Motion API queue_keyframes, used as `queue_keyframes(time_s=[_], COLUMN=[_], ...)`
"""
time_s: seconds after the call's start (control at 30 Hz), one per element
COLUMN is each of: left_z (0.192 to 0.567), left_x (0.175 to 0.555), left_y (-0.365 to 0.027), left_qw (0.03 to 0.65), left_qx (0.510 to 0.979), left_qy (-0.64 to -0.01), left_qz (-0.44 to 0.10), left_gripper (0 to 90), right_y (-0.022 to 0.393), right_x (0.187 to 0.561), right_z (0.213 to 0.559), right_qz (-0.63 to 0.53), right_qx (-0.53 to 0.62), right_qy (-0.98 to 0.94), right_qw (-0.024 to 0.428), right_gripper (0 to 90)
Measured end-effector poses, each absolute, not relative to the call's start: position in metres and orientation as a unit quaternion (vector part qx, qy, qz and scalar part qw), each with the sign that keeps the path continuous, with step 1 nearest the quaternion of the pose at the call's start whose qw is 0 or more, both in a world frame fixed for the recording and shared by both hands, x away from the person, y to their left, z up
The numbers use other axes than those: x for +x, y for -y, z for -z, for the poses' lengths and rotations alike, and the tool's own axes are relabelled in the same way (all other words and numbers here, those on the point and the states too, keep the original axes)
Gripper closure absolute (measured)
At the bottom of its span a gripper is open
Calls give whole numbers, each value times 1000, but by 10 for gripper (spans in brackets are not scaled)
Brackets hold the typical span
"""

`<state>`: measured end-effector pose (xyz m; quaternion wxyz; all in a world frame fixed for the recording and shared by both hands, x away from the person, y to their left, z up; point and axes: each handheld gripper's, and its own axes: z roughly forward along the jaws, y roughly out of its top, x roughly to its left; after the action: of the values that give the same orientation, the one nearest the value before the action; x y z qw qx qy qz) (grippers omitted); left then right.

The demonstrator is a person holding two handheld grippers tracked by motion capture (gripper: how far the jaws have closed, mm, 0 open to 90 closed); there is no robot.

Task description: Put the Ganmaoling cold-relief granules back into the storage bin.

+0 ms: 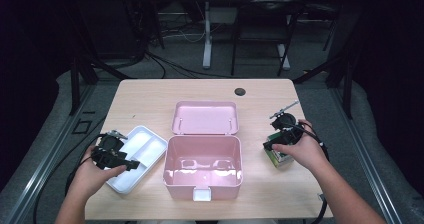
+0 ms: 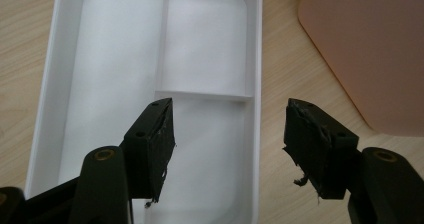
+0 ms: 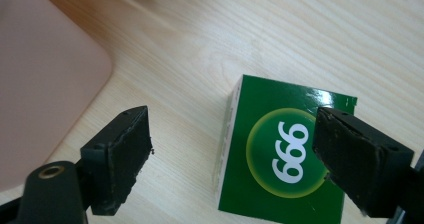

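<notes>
At the wooden table a person holds a gripper in each hand, and between the two hands sits a pink storage box with its lid swung back flat behind it, the inside bare and glossy. The right gripper hovers over a small green carton printed with "999" in white on a pale green disc; the carton lies flat on the tabletop to the right of the pink box, well apart from it. The tongs here stand released and wide: in the right gripper view one pad sits over the bare wood on the box's side, the other overlaps the carton's far edge, and neither presses on it. From the high view the right hand covers most of the carton, with only a green corner showing below the fingers. On the other side, the left gripper hangs over a white divided tray that lies just beside the pink box's left wall, slanted on the table. Its tongs are also released, spread apart with nothing between them; one jaw hangs above the tray's near compartment, the other beyond the tray's rim over bare wood.
</notes>
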<state>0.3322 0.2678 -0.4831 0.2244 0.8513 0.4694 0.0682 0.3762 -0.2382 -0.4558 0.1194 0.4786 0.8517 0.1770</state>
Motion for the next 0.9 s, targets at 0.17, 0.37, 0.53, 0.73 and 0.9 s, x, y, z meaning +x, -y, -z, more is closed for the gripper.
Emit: queue_keyframes(time_s=[0.17, 0.37, 0.53, 0.73, 0.9], left_z=[485, 485, 486, 487, 487], left_x=[332, 332, 333, 333, 333], left_y=[-267, -266, -266, -265, -265], left_qw=[221, 222, 222, 221, 222], left_qx=[853, 854, 853, 855, 855], left_qy=[-469, -467, -469, -465, -465], left_qz=[-65, -64, -61, -60, -60], left_gripper=[374, 375, 375, 375, 375], right_y=[244, 253, 258, 261, 264], right_x=[386, 397, 403, 406, 411], right_z=[460, 468, 473, 475, 477], right_qz=[-147, -117, -102, -95, -93], right_qx=[502, 530, 537, 541, 545], right_qy=[-847, -837, -836, -834, -831], right_qw=[91, 69, 54, 58, 58], right_gripper=[148, 147, 147, 147, 144])
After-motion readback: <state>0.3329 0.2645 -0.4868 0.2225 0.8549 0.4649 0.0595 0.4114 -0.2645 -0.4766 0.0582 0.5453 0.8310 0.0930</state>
